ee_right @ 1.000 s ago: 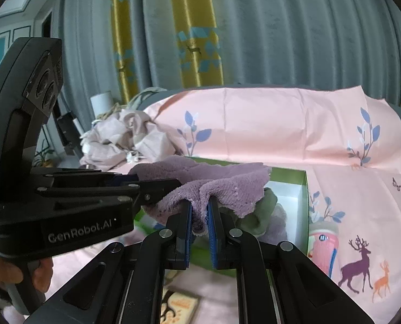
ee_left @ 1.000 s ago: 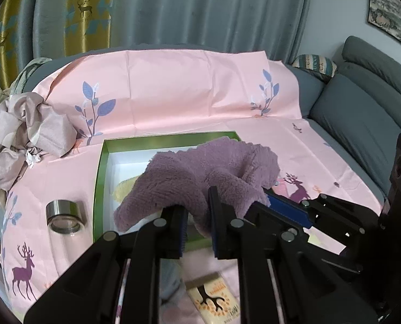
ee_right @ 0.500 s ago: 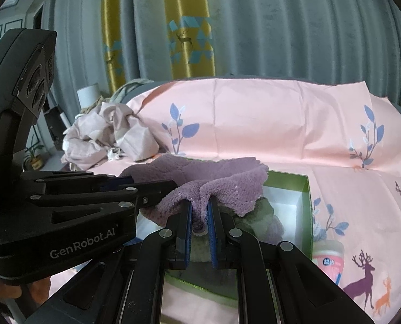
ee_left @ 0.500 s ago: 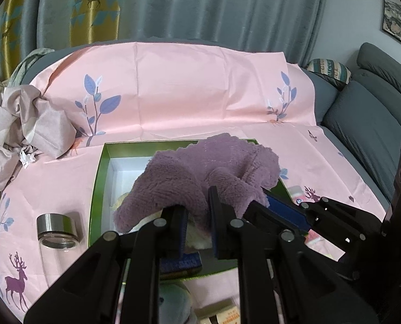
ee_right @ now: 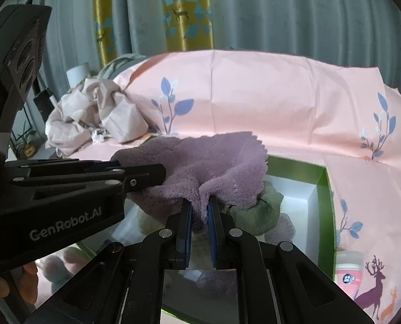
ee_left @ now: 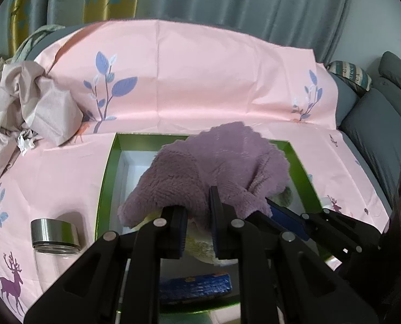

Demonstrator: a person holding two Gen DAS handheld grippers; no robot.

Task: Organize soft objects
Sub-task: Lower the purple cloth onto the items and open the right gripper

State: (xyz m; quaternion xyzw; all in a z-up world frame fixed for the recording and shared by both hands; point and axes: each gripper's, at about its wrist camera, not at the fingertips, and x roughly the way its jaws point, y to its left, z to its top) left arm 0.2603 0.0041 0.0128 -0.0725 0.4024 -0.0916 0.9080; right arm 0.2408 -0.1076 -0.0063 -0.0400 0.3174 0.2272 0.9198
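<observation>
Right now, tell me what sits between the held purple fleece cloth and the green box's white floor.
A green plush toy and a pale yellow cloth, seen in both wrist views.

Purple fluffy towel (ee_left: 211,167); green box (ee_left: 107,178), white inside; pink sheet (ee_left: 200,75), blue leaves, purple deer.

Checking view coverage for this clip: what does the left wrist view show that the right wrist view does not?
Only the left wrist view shows the steel-capped glass bottle on the pink sheet, the blue packet below the tongs, and the grey sofa.

Only the right wrist view shows the green plush item under the towel, the pink-labelled container, and the yellow curtain panel in full.

Both show the purple towel pinched by the left tongs and right tongs above the green box, and the crumpled beige cloth.
</observation>
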